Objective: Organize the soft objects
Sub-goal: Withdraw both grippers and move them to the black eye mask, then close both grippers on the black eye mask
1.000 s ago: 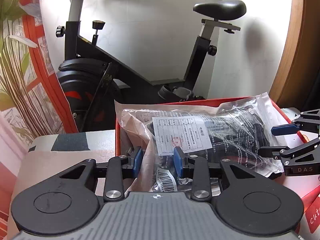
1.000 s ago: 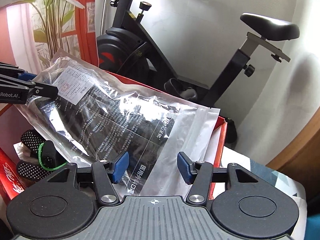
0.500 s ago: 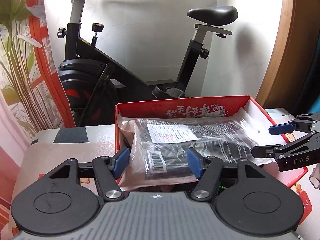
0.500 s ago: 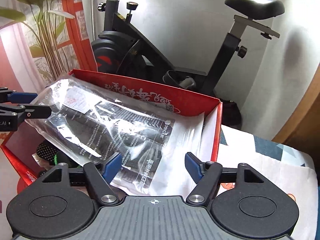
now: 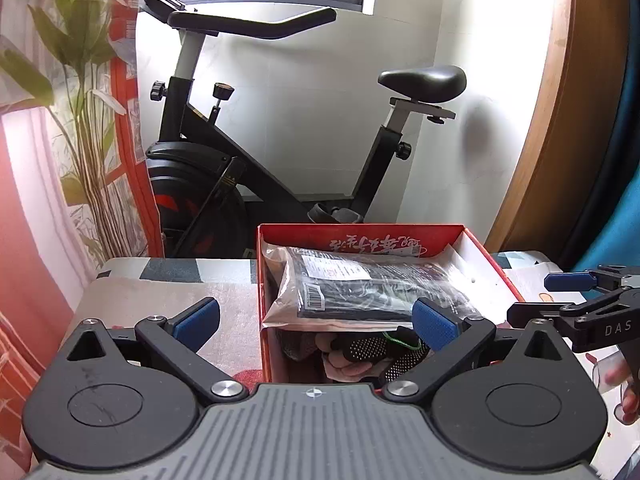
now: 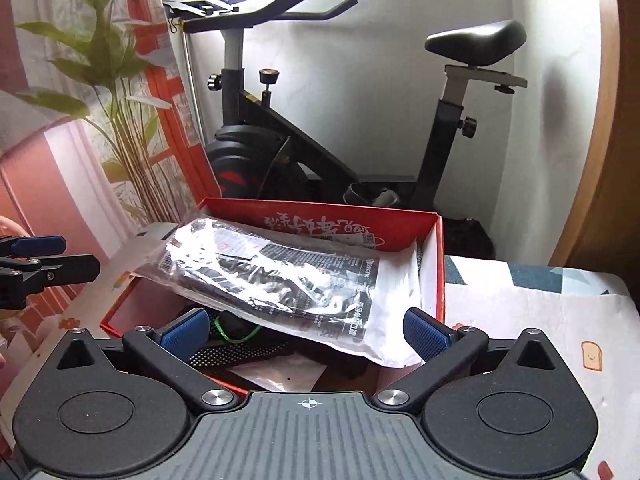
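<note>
A clear plastic bag (image 5: 360, 284) of black goods with a white label lies flat across the top of the red cardboard box (image 5: 360, 236). Black dotted gloves (image 5: 376, 350) with a green cord sit under it. My left gripper (image 5: 316, 324) hangs back from the box's near left corner, its jaws opening wide and pressing on nothing. The right gripper (image 6: 305, 334) is at the box's near right side, jaws also opening, pads clear of the bag (image 6: 280, 272). Each gripper shows at the edge of the other's view: the right gripper (image 5: 552, 298) and the left gripper (image 6: 52, 256).
An exercise bike (image 5: 280, 184) stands behind the box against the white wall. The box rests on a patterned cloth (image 5: 160, 292). A leafy printed curtain (image 5: 80, 120) hangs at the left, a wooden frame (image 5: 560, 120) at the right. A hand (image 5: 624, 384) holds the right gripper.
Both grippers let go of the plastic bag, opened wide and drew back and upward. The bag dropped from its raised, tilted pose to lie flat in the box.
</note>
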Tool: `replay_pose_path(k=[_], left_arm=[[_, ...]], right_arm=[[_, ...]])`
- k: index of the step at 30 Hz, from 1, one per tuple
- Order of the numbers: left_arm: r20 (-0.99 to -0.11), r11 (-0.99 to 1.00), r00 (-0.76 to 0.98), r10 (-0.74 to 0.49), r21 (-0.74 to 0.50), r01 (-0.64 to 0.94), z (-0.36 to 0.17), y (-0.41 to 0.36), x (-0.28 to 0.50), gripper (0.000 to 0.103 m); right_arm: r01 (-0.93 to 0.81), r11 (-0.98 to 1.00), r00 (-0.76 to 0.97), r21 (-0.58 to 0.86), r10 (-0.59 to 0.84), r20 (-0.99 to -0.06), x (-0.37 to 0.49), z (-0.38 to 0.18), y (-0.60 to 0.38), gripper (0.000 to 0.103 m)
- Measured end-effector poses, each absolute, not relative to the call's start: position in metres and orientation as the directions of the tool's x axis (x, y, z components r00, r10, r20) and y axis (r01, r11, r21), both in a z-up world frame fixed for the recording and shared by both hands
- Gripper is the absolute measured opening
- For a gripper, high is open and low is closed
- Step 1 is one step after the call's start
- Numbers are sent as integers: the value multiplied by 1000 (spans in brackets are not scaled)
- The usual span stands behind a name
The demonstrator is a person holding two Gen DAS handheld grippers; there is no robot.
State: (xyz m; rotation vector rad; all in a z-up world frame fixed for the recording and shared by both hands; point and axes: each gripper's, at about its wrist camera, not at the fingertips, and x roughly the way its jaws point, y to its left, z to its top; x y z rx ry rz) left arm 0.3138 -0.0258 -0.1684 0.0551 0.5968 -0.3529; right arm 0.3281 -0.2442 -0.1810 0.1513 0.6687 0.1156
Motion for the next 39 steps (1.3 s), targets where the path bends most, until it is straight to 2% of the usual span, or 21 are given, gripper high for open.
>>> replay_pose_path(k=[9, 16, 20, 25, 31, 35, 39], left_arm=[[-539, 939, 773, -334, -114, 325, -181, 9, 253, 103], [-564, 943, 758, -329, -145, 301, -223, 21, 219, 103], [-611, 941, 716, -337, -203, 269, -256, 23, 210, 103], [-661, 942, 672, -334, -216, 256, -294, 16, 200, 103], [-699, 943, 636, -328, -202, 263, -321, 8, 193, 103], [-713, 940, 615, -336, -208, 272, -329, 6, 192, 102], [-729, 935, 590, -346, -219, 278, -339, 3, 192, 97]], right_arm=[[-63, 973, 840, 221, 171, -516, 255, -175, -229, 103], [-45, 957, 861, 287, 182, -475, 214, -210, -230, 103], [-42, 958, 834, 285, 191, -519, 201, -246, -224, 103], [-42, 946, 765, 320, 236, -599, 189, -294, -212, 103], [-40, 973, 708, 226, 187, -681, 178, -335, -192, 103], [-19, 979, 698, 202, 157, -698, 174, -348, -191, 103], [7, 976, 700, 220, 152, -697, 175, -354, -197, 103]])
